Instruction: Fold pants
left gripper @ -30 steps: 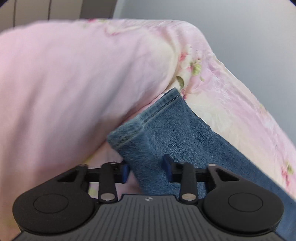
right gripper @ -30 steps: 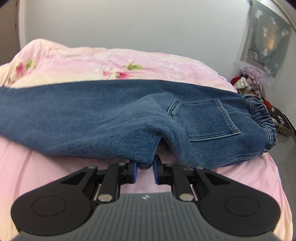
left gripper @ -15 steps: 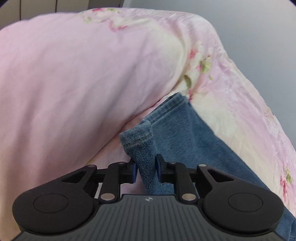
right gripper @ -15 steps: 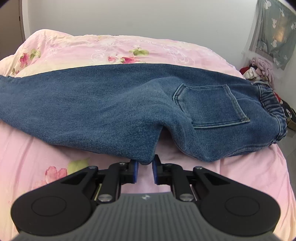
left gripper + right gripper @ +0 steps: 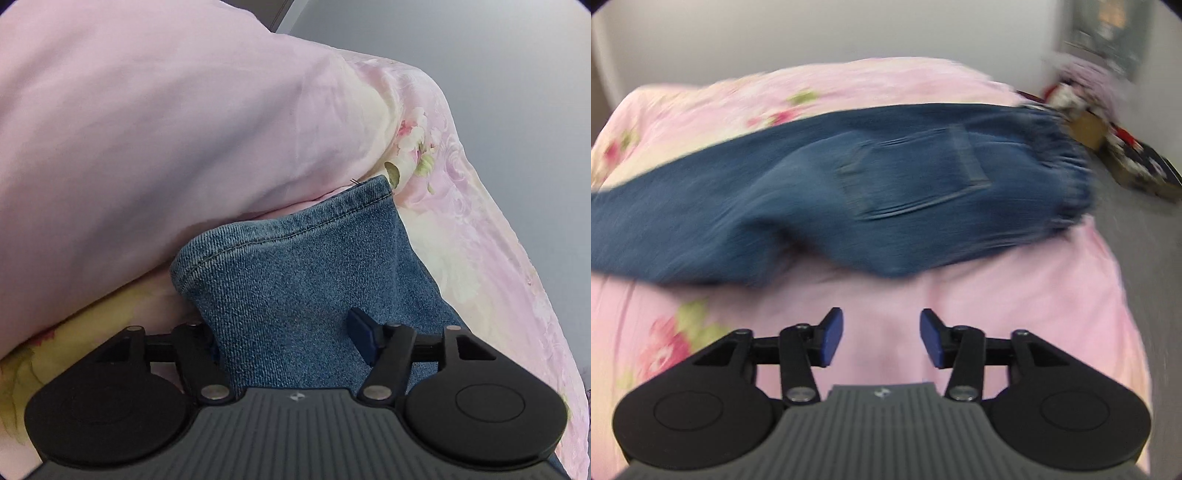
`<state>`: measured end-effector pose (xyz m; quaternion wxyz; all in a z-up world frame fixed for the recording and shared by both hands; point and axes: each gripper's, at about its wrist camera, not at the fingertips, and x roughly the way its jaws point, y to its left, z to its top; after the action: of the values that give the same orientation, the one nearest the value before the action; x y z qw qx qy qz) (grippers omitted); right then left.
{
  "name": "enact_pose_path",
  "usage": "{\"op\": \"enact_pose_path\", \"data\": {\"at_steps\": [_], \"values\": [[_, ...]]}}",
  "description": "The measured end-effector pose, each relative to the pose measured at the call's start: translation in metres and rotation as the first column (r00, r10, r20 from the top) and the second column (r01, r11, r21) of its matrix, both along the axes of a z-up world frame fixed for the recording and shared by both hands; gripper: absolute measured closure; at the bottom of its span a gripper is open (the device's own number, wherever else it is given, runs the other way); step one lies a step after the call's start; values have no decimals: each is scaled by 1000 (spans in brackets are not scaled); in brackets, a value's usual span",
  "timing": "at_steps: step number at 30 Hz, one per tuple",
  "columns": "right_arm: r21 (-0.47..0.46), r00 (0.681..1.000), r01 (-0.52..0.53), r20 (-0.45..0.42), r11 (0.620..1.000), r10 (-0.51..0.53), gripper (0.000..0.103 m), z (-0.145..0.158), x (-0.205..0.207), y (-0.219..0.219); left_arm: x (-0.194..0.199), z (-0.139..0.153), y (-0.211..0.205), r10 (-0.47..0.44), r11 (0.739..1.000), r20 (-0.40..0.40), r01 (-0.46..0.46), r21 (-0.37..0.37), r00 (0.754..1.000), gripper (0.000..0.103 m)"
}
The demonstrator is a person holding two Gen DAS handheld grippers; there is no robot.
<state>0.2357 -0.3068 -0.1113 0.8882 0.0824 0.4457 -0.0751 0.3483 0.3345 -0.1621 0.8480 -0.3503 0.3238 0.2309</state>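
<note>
Blue denim pants lie on a pink floral bed. In the left wrist view the hemmed leg end [image 5: 295, 266] runs between the fingers of my left gripper [image 5: 288, 341], which stands open; the left finger is mostly hidden behind the cloth. In the right wrist view the pants [image 5: 849, 192] stretch across the bed, back pocket [image 5: 912, 173] up and elastic waistband [image 5: 1067, 173] at the right. My right gripper [image 5: 882, 338] is open and empty, above the bedding just in front of the pants. This view is blurred.
A plain pink pillow [image 5: 147, 140] bulges over the leg end at the left. The flowered quilt [image 5: 480, 229] drops off to the right toward a grey wall. Beyond the bed's right edge a pile of clothes and boxes [image 5: 1108, 122] sits on the floor.
Both grippers have opened and let go of the denim. The right gripper has pulled back from the pants, which have dropped onto the bed. The leg end has spread flat.
</note>
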Motion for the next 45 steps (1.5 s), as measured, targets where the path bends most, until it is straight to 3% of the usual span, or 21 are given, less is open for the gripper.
{"op": "enact_pose_path", "data": {"at_steps": [2, 5, 7, 8, 9, 11, 13, 14, 16, 18, 21, 27, 29, 32, 36, 40, 43, 45], "values": [[69, 988, 149, 30, 986, -151, 51, -2, 8, -41, -1, 1, 0, 5, 1000, -2, -5, 11, 1000, 40], [259, 938, 313, 65, 914, -340, 51, -11, 19, -92, 0, 6, 1, 8, 1000, -9, -8, 19, 1000, 53], [370, 906, 343, 111, 863, -407, 49, -17, 26, -112, 1, 9, 0, 11, 1000, -17, -10, 29, 1000, 60], [424, 888, 353, 130, 834, -442, 41, -22, 30, -120, 2, 12, 0, 10, 999, -19, -10, 36, 1000, 67], [476, 873, 360, 131, 802, -469, 35, -28, 34, -126, 4, 15, -2, 8, 999, -21, -7, 52, 1000, 75], [538, 855, 387, 94, 749, -510, 30, -41, 46, -136, 8, 23, -7, -6, 996, -33, 9, 88, 999, 78], [562, 833, 426, 62, 709, -550, 30, -53, 54, -140, 12, 32, -10, -14, 993, -47, 19, 116, 999, 79], [567, 824, 442, 51, 696, -565, 39, -57, 55, -143, 12, 37, -11, -17, 992, -48, 23, 125, 999, 80], [558, 830, 430, 65, 710, -554, 53, -49, 55, -144, 13, 49, -13, -30, 988, -41, 36, 153, 999, 81], [503, 847, 399, 117, 766, -518, 64, -28, 54, -138, 14, 65, -16, -59, 980, -28, 63, 186, 998, 82], [431, 842, 378, 208, 819, -498, 70, 14, 43, -133, 11, 95, -18, -82, 979, 8, 79, 189, 997, 82], [351, 839, 378, 261, 857, -477, 74, 85, 8, -134, -4, 148, -39, -184, 956, -9, 181, 229, 983, 82], [339, 831, 407, 247, 848, -498, 74, 100, -14, -146, -12, 152, -43, -223, 946, -26, 223, 233, 974, 82], [307, 816, 477, 193, 824, -545, 75, 96, -44, -170, -25, 135, -47, -243, 948, -88, 256, 189, 966, 83], [300, 808, 544, 65, 784, -586, 75, 54, -70, -185, -46, 95, -45, -230, 955, -159, 254, 152, 960, 83], [245, 822, 540, 53, 805, -567, 74, 27, -80, -182, -60, 62, -32, -247, 956, -223, 275, 101, 943, 79], [202, 843, 521, 32, 829, -537, 66, 30, -79, -179, -63, 55, -18, -280, 952, -253, 302, 54, 926, 65], [164, 858, 506, 10, 847, -514, 63, 37, -76, -176, -64, 62, -16, -297, 943, -273, 327, 70, 915, 54]]}}
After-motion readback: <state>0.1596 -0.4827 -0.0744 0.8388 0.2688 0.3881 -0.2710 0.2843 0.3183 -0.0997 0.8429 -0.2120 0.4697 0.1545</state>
